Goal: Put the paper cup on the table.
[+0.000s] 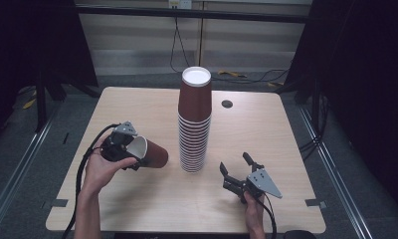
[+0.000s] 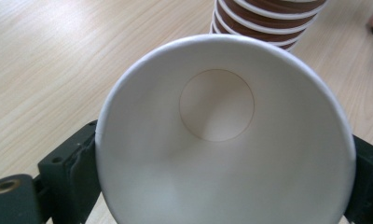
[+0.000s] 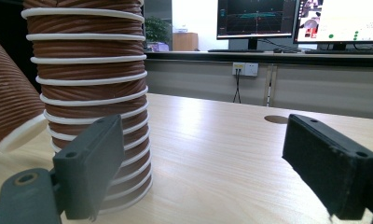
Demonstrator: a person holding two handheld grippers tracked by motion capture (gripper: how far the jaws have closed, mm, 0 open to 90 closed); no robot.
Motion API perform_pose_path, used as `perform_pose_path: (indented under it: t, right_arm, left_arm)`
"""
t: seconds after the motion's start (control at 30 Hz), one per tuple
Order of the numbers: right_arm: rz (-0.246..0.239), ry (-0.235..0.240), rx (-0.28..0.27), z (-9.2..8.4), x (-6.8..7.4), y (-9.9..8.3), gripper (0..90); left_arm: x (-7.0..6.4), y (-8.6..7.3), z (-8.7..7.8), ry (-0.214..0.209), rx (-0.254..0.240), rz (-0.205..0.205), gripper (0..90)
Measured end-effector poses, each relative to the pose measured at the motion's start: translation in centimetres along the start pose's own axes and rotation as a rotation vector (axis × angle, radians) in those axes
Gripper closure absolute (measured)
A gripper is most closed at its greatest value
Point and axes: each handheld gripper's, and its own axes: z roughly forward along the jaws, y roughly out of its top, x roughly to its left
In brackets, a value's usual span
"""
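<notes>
A tall stack of brown ribbed paper cups stands upside down at the middle of the wooden table. My left gripper is shut on a single brown paper cup, held on its side left of the stack and tilted off the table. In the left gripper view the cup's white inside faces the camera, the black jaws sit at its two sides, and the stack lies just beyond. My right gripper rests open and empty right of the stack. Its view shows the stack close at left and the held cup.
A dark cable hole sits in the table behind the stack, also seen as cable hole. Black frame posts and curtains flank the table. Monitors stand on a far desk. Bare tabletop lies in front of the stack and at the far left.
</notes>
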Motion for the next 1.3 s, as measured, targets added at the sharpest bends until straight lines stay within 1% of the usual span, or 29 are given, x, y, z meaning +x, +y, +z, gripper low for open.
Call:
perform_pose_path:
  t: [0.03, 0.1, 0.17, 0.2, 0.23, 0.27, 0.3, 0.33, 0.4, 0.5, 0.53, 0.6, 0.67, 0.7, 0.77, 0.8, 0.83, 0.87, 0.9, 0.93, 0.97, 1.0, 1.03, 1.07, 1.13, 1.2, 1.23, 1.27, 1.3]
  right_arm:
    - [-0.002, 0.001, -0.002, 0.0, 0.0, 0.0, 12.5]
    - [-0.002, -0.001, 0.002, 0.0, 0.0, 0.0, 12.6]
    - [-0.003, -0.002, 0.003, 0.0, 0.0, 0.0, 12.6]
    - [-0.001, 0.001, 0.001, 0.0, 0.0, 0.0, 12.6]
    - [-0.002, 0.0, 0.003, 0.0, 0.0, 0.0, 12.6]
    - [-0.003, 0.0, 0.004, 0.0, 0.0, 0.0, 12.6]
    - [-0.004, -0.001, 0.003, 0.0, 0.0, 0.0, 12.6]
    - [-0.003, -0.001, 0.003, 0.0, 0.0, 0.0, 12.6]
    - [-0.003, 0.001, 0.002, 0.0, 0.0, 0.0, 12.7]
    - [-0.003, -0.001, 0.002, 0.0, 0.0, 0.0, 12.7]
    - [-0.003, -0.002, 0.002, 0.0, 0.0, 0.0, 12.7]
    - [-0.004, -0.001, 0.003, 0.0, 0.0, 0.0, 12.7]
    - [-0.004, -0.001, 0.004, 0.0, 0.0, 0.0, 12.7]
    - [-0.004, -0.002, 0.005, 0.0, 0.0, 0.0, 12.8]
    - [-0.005, -0.003, 0.004, 0.0, 0.0, 0.0, 12.7]
    - [-0.005, -0.003, 0.004, 0.0, 0.0, 0.0, 12.8]
    - [-0.004, -0.003, 0.005, 0.0, 0.0, 0.0, 12.8]
    - [-0.004, -0.003, 0.006, 0.0, 0.0, 0.0, 12.8]
    - [-0.004, -0.004, 0.006, 0.0, 0.0, 0.0, 12.7]
    - [-0.004, -0.003, 0.006, 0.0, 0.0, 0.0, 12.8]
    - [-0.004, -0.004, 0.006, 0.0, 0.0, 0.0, 12.7]
    - [-0.004, -0.005, 0.004, 0.0, 0.0, 0.0, 12.6]
    - [-0.004, -0.008, 0.003, 0.0, 0.0, 0.0, 12.7]
    - [-0.004, -0.006, 0.002, 0.0, 0.0, 0.0, 12.7]
    - [-0.004, -0.007, 0.004, 0.0, 0.0, 0.0, 12.7]
    - [-0.004, -0.007, 0.005, 0.0, 0.0, 0.0, 12.7]
    - [-0.003, -0.007, 0.005, 0.0, 0.0, 0.0, 12.7]
    - [-0.004, -0.007, 0.005, 0.0, 0.0, 0.0, 12.7]
    - [-0.003, -0.007, 0.005, 0.0, 0.0, 0.0, 12.7]
  left_arm:
    - [0.1, 0.2, 0.1, -0.001, 0.01, -0.007, 7.0]
    - [0.3, 0.6, 0.3, 0.007, 0.036, 0.002, 6.9]
    - [0.6, 1.0, 0.6, 0.007, 0.068, 0.017, 6.8]
    - [0.7, 1.2, 0.8, 0.006, 0.065, -0.003, 6.8]
    - [0.7, 1.4, 1.0, 0.005, 0.075, -0.002, 6.8]
    - [1.0, 1.6, 1.0, 0.005, 0.104, 0.017, 6.7]
    - [1.1, 1.8, 1.2, 0.006, 0.114, 0.023, 6.6]
    - [1.2, 2.1, 1.4, 0.006, 0.142, 0.037, 6.6]
    - [1.2, 2.4, 1.7, 0.003, 0.158, 0.043, 6.4]
    - [1.3, 2.8, 2.3, 0.001, 0.2, 0.048, 6.3]
    - [1.5, 2.9, 2.5, 0.002, 0.219, 0.064, 6.3]
    - [1.4, 3.1, 2.8, 0.005, 0.238, 0.05, 6.1]
    - [1.5, 3.4, 3.0, 0.0, 0.257, 0.07, 5.9]
    - [1.5, 3.5, 3.2, -0.004, 0.255, 0.057, 5.8]
    - [1.4, 3.7, 3.4, 0.008, 0.263, 0.072, 5.6]
    - [1.3, 3.7, 3.6, 0.014, 0.258, 0.061, 5.4]
    - [1.3, 3.8, 3.6, 0.021, 0.26, 0.077, 5.1]
    - [1.2, 3.9, 3.7, 0.026, 0.255, 0.079, 5.1]
    - [1.1, 3.9, 3.9, 0.031, 0.24, 0.075, 4.8]
    - [1.1, 4.0, 4.0, 0.032, 0.231, 0.081, 4.8]
    - [1.1, 4.0, 4.1, 0.03, 0.228, 0.085, 4.6]
    - [1.1, 4.0, 4.2, 0.03, 0.217, 0.074, 4.4]
    - [1.2, 4.1, 4.3, 0.026, 0.213, 0.076, 4.3]
    - [1.3, 4.1, 4.4, 0.027, 0.203, 0.062, 4.2]
    - [1.4, 4.0, 4.7, 0.026, 0.193, 0.061, 4.0]
    - [1.5, 3.9, 5.0, 0.022, 0.208, 0.066, 3.8]
    - [1.5, 3.8, 5.2, 0.026, 0.204, 0.057, 3.8]
    - [1.5, 3.9, 5.3, 0.022, 0.213, 0.068, 3.6]
    - [1.5, 3.9, 5.4, 0.024, 0.196, 0.065, 3.8]
